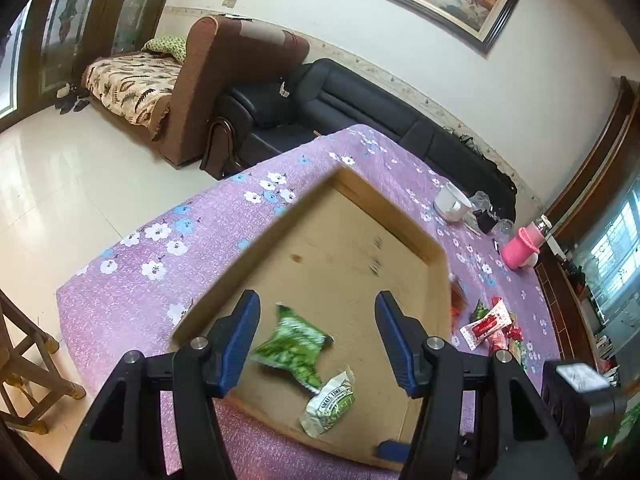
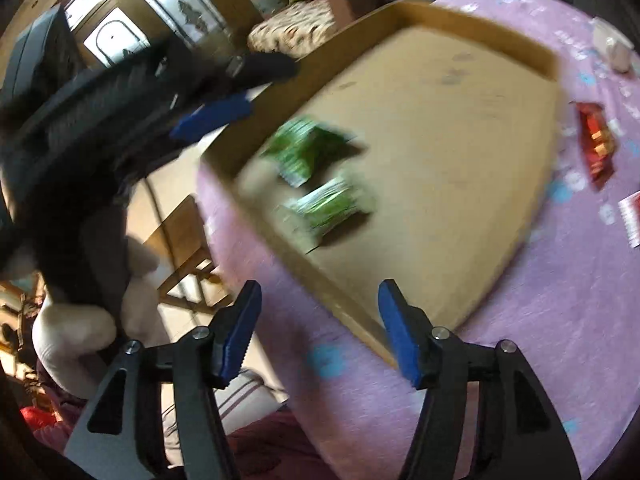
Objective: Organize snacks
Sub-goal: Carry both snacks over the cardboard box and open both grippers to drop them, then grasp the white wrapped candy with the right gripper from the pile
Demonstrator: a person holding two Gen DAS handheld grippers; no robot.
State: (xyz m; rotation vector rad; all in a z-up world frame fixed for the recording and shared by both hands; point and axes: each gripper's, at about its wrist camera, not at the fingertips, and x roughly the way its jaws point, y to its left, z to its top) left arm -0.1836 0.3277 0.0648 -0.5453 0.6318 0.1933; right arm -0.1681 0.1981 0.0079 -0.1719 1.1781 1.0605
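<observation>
Jaws of both grippers gape empty above the tray point(image 1: 420, 236) holding two green snack packets point(image 1: 292, 346).

The left gripper point(image 1: 318, 340) has matte black angular arms with triangular cut-outs, round silver screws at the pivots, and blue ribbed fingers point(image 1: 240, 342). The right gripper point(image 2: 320, 330) is built alike: black arms, silver screws, blue fingers point(image 2: 400, 330) with toothed inner edges. In the right wrist view, the person's hand point(image 2: 76, 330) wears a pale, whitish glove.
</observation>
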